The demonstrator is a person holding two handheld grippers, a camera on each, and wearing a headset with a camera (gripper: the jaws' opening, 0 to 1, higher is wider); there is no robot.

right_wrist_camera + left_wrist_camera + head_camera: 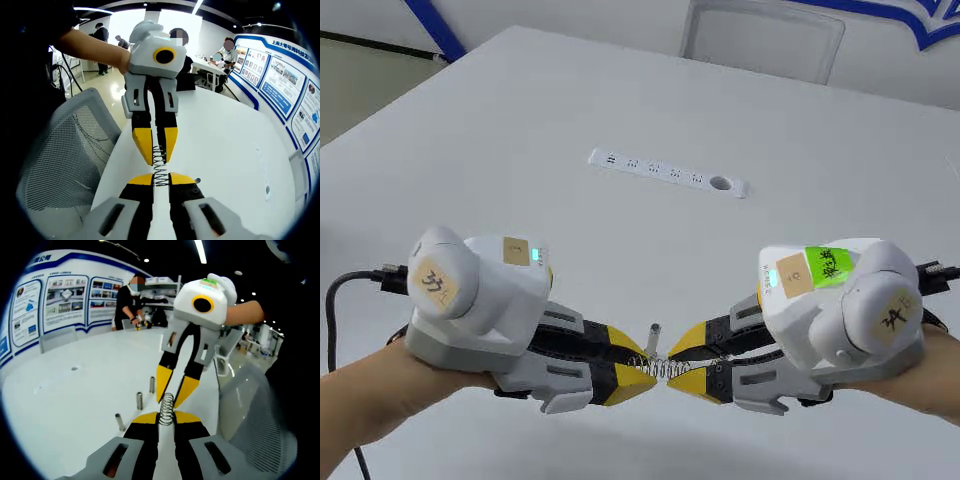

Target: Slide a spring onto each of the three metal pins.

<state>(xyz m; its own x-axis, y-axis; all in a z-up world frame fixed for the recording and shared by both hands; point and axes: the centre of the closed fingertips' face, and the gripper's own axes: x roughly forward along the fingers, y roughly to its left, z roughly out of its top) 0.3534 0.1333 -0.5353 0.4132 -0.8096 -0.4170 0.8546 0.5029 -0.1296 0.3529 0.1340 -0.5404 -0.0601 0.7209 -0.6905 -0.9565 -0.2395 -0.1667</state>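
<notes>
A small steel spring [660,367] stretches across the gap between the yellow tips of both grippers, low over the white table. My left gripper [642,365] grips one end and my right gripper [678,368] grips the other. Just behind the tips stands one metal pin [654,333]. In the left gripper view the spring [166,409] rises from my left gripper [166,418] to the facing right gripper [170,401], and three upright pins [140,400] stand in a row to its left. In the right gripper view the spring [159,162] runs from my right gripper [161,179] to the left gripper [159,158].
A white power strip [667,172] lies at mid-table, and a grey chair [760,40] stands at the far edge. A black cable [334,300] trails from the left gripper. A mesh chair [70,150] sits off the table's near edge. People stand in the background.
</notes>
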